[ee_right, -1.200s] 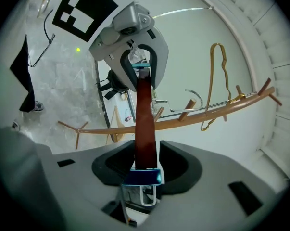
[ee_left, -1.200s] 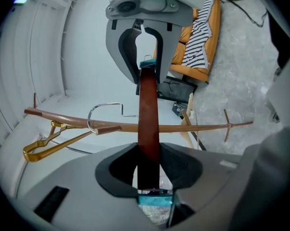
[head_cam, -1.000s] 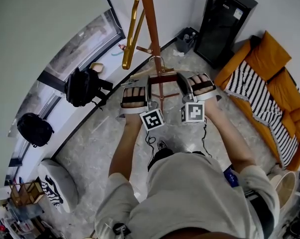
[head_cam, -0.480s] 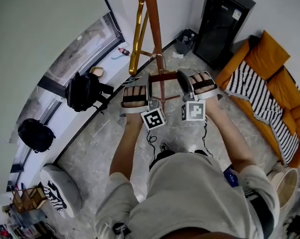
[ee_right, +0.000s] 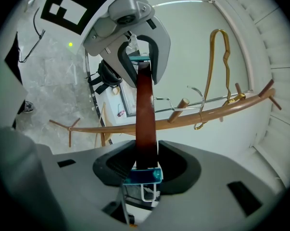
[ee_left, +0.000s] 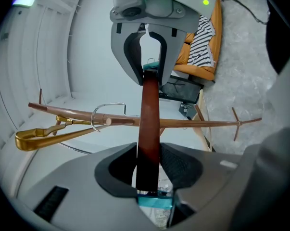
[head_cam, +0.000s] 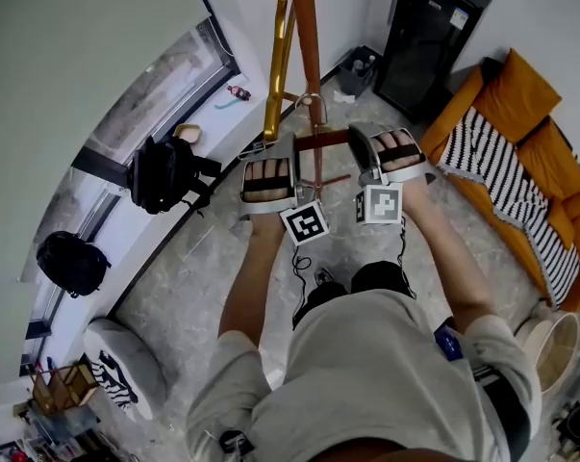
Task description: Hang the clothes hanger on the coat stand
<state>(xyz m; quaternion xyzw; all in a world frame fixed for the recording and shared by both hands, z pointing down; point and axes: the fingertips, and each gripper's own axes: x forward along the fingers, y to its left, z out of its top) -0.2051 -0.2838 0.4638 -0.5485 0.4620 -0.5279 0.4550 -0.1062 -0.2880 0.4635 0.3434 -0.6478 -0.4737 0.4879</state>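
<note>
While the left gripper (head_cam: 290, 154) and right gripper (head_cam: 357, 147) are each pinching the wooden clothes hanger (head_cam: 321, 142), we are holding its wire hook (head_cam: 312, 102) at a peg of the coat stand (head_cam: 305, 27). We judge seating and release outstanding.

Glossy dark-wood clothes hanger (ee_left: 148, 124), wire metal hook (ee_left: 113, 103), smooth wood coat stand (head_cam: 305, 27), shiny gold hanger (head_cam: 276, 75)

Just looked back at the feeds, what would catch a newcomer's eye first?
A dark wooden hanger is clamped by the left gripper and right gripper, one on each side of its metal hook, right at the coat stand in the centre. A gold hanger already hangs on it, and an orange sofa sits at the right.
</note>
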